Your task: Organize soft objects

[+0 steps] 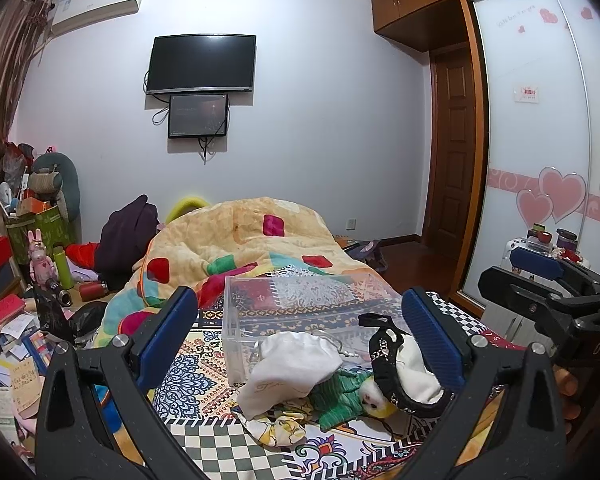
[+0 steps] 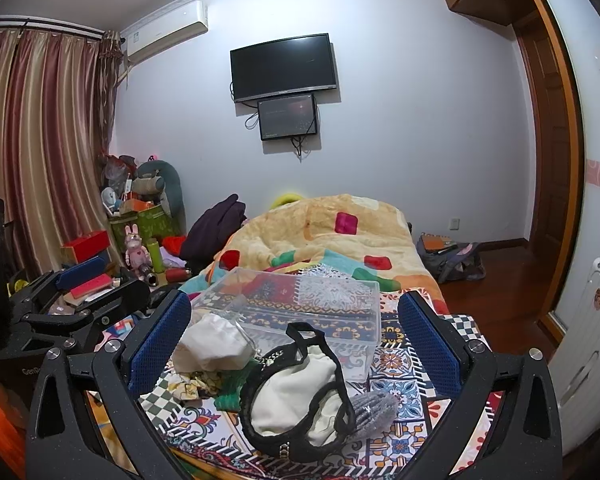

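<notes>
A heap of soft things lies on the patterned bedspread (image 1: 204, 364) in front of a clear plastic box (image 1: 300, 312). It holds a white cloth pouch (image 1: 292, 368), a green striped cloth (image 1: 336, 396), a yellow plush (image 1: 374, 398) and a cream bag with black trim (image 1: 408, 372). My left gripper (image 1: 300, 336) is open above the heap, empty. In the right wrist view my right gripper (image 2: 296, 340) is open over the cream bag (image 2: 296, 396), beside the white pouch (image 2: 212, 344), a grey knit piece (image 2: 374, 410) and the box (image 2: 300, 312).
A yellow patchwork quilt (image 1: 252, 240) is bunched at the far end of the bed. Boxes, papers and toys (image 1: 28, 280) crowd the left side. A wardrobe with sliding doors (image 1: 540, 160) and a white suitcase (image 2: 592, 340) stand on the right.
</notes>
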Motion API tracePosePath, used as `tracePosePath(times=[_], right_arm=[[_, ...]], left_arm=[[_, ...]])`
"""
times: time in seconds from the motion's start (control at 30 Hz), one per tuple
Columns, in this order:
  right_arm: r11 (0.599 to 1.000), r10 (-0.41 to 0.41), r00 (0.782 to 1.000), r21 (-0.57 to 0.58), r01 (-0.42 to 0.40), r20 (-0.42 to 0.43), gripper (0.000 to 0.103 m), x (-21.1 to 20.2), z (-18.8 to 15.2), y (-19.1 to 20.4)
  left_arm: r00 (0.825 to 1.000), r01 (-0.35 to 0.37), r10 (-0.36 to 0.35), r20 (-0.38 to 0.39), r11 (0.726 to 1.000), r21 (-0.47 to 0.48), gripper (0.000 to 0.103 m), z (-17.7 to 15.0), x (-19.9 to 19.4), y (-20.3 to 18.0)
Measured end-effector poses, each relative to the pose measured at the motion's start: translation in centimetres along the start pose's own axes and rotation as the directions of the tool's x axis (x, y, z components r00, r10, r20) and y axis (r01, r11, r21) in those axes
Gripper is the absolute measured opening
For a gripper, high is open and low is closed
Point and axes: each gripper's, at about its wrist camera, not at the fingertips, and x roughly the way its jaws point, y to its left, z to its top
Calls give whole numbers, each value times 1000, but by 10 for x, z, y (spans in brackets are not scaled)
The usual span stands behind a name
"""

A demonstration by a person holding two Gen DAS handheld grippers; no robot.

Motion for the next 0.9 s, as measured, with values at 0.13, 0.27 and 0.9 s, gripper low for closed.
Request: tracePosePath(times=[0.13,0.27,0.9], right_arm=[[1000,1,1000,1,-1,0,103,0,0,0],[1000,1,1000,1,-1,1,103,-1,0,0],[1000,12,1000,7,-12,7,103,-2,2,0]], left_arm=[[1000,-1,1,-1,1000,1,103,0,0,0],[1000,1,-1,0,1000,0,103,1,0,1],[1000,3,-3,5,1000,2,103,3,0,0]])
